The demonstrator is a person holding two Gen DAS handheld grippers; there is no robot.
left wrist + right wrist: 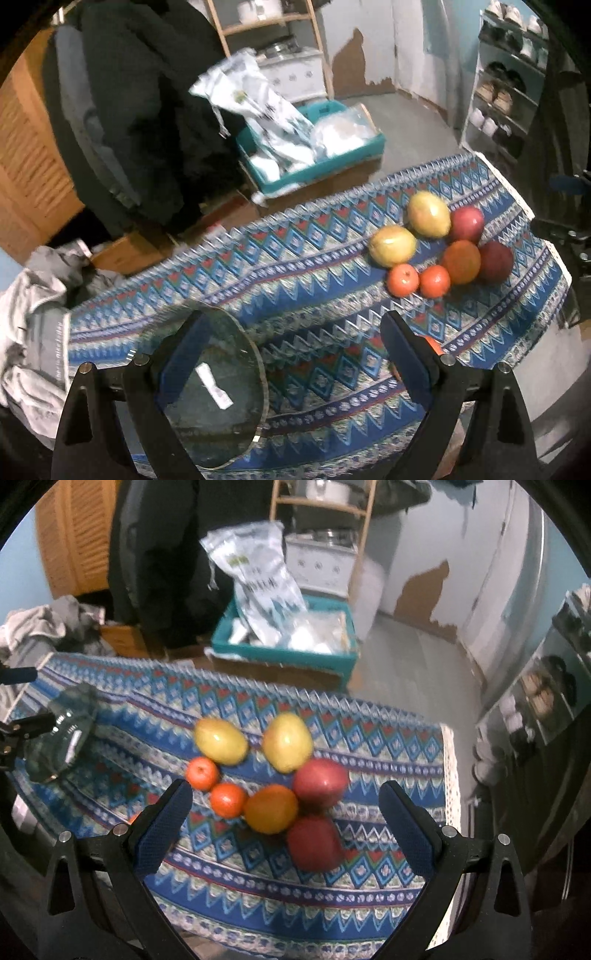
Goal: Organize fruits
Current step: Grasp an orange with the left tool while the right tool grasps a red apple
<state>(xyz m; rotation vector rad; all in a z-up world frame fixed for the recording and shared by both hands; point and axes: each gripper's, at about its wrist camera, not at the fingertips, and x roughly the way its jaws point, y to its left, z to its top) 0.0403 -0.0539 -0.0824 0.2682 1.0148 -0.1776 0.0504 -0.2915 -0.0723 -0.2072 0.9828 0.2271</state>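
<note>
Nearest the left gripper [291, 350], whose jaws stood wide apart with nothing between them, lay a clear glass plate [218, 398] flat on the patterned cloth of the table [295, 258], one finger passing in front of it; a careless descent there could have struck the glass edge or dragged the plate across the cloth. A sliver of orange fruit [432, 343] showed just behind the other finger, and it could have been knocked unseen. The right gripper [284, 816] was likewise spread wide and empty, hanging over the fruit cluster. The nearest red apple [314, 843] touched the large orange [271, 808], which also touched the second red apple [321, 782]; closing on any of them risked nudging its neighbours and setting round fruit rolling. Two small tangerines [229, 799] sat just beside it, and beyond them two yellow-green mangoes [221, 740]. The cluster lay near the table's right edge, so a rolling apple might have dropped to the floor [406, 657]. Farther off stood a teal crate [280, 653] of bags, too distant to matter.
</note>
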